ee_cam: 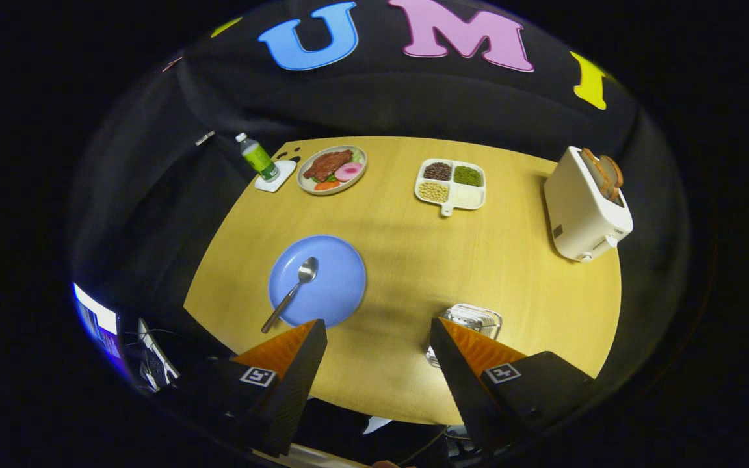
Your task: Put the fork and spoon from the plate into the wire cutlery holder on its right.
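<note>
We hold the gripper high above the table, its two fingers spread wide apart with nothing between them but bare wood. Nearest to us, just beyond the right finger and partly hidden behind its tip, stands the wire cutlery holder; we cannot tell from here whether anything already sits inside it. Just ahead of the left finger lies the blue plate, and on it the spoon, bowl pointing away from us and handle running back over the plate's near rim towards the left fingertip. That overhang gives us a free end to close on. We see no fork on the plate, so we judge that the spoon is the piece left to move. The open jaws and the height suit an approach: we would need to swing left and down before closing on the handle.

Farther off, well beyond the fingers, sits a divided dish of beans, roughly in line with the gap between the jaws. Beyond the left finger are a plate of food and a green bottle on a white coaster. Far beyond the right finger a white toaster holds bread slices. None of these lies in our path.
</note>
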{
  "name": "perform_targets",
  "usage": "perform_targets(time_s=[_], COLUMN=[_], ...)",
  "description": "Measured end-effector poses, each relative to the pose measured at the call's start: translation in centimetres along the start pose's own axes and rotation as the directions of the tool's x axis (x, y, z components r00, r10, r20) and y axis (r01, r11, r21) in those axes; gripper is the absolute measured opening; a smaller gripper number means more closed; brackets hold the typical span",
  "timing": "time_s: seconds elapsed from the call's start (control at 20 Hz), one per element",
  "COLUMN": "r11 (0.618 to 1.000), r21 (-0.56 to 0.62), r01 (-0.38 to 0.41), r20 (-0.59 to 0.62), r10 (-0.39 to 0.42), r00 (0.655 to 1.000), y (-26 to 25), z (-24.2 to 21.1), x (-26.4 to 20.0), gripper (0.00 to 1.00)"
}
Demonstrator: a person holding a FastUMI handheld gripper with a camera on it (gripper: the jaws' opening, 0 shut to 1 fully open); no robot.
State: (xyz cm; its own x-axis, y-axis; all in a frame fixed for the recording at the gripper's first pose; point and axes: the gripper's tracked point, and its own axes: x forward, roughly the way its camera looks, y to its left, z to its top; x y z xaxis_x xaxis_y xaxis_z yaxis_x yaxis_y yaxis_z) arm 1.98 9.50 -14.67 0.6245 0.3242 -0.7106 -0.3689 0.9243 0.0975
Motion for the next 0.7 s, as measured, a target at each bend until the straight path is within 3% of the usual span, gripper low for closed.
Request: perform_targets(time_s=[0.25,0.7], r11=[0.996,0.997], r21=[-0.063,0.042], r01=[-0.064,-0.067], r20=[-0.023,-0.093], r10=[0.062,0.070], r00=[0.998,0.993], y=[6.4,12.0], z=[-1.4,-2.3], x=[3.6,12.7], gripper=[1.00,1.00])
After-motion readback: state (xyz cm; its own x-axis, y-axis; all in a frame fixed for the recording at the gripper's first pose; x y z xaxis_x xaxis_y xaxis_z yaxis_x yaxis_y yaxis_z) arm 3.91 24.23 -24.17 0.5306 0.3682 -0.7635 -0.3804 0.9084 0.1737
